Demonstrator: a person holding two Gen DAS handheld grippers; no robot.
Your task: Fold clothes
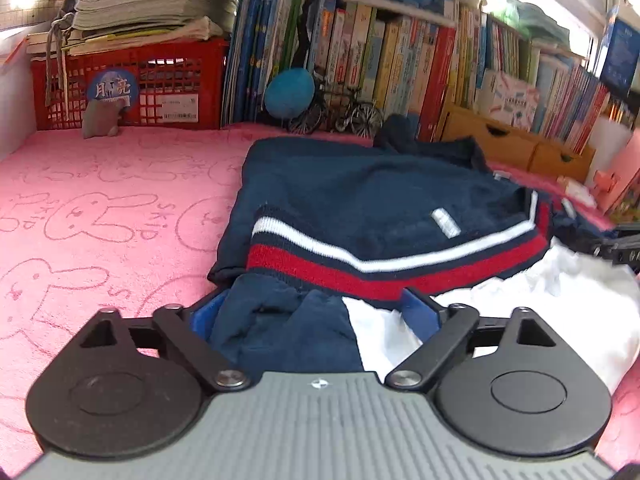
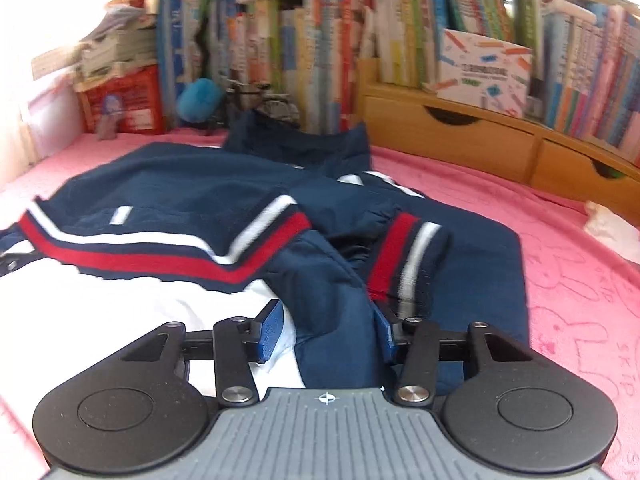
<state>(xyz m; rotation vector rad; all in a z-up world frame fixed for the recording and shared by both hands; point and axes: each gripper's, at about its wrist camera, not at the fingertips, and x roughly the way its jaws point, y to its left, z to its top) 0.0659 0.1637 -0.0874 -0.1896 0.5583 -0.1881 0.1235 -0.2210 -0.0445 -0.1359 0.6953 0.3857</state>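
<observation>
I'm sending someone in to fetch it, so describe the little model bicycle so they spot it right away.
Look along the book wall at the back of the pink blanket. Right of the red crate, just past the blue plush ball, stands the model bicycle. It is the only dark, thin wire-framed thing there, with two spoked wheels.

I read "月亮" on a round blue sticker [image 1: 113, 87] on the red crate [image 1: 168, 60], at ten o'clock; "SKIP" on the pink blanket [image 2: 625, 368], at four o'clock.

Home bedroom: pink bunny blanket [image 1: 100, 208], crammed kids' bookshelves [image 2: 320, 40], plush toys [image 1: 288, 92].
</observation>
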